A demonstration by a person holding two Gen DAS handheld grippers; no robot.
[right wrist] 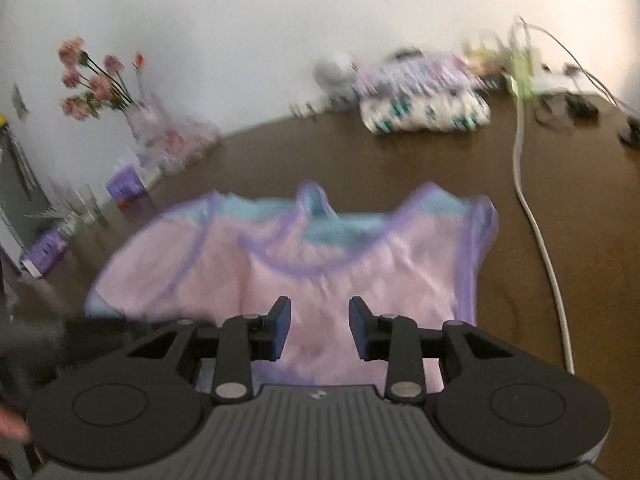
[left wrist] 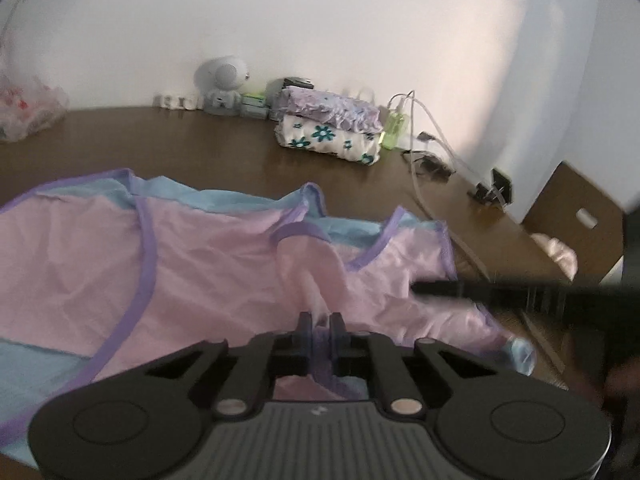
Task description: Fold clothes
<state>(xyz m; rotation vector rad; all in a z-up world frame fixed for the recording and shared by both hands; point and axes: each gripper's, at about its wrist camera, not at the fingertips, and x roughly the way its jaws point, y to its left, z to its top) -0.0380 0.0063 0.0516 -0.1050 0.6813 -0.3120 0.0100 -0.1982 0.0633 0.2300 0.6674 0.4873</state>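
Left gripper (left wrist: 320,330) is pinched tight on a bunched fold of the pink garment (left wrist: 200,276), right at the purple-trimmed hem, so the cloth runs straight out ahead of it toward the neckline and straps. Right gripper (right wrist: 318,330) has its jaws standing apart with nothing between the pads; it hovers over the near edge of the same garment (right wrist: 320,272), which lies just ahead and below it on the brown table (right wrist: 460,184). My read is that the next move hinges on this: the top spreads wider to the left gripper's left than it runs hem to neck, and the left one already has the hem, so the right one needs its own bite beside it. Further out, a folded floral stack (left wrist: 332,140) and a white cable (right wrist: 540,240) sit well beyond. No readable brands or writing anywhere, too blurry.
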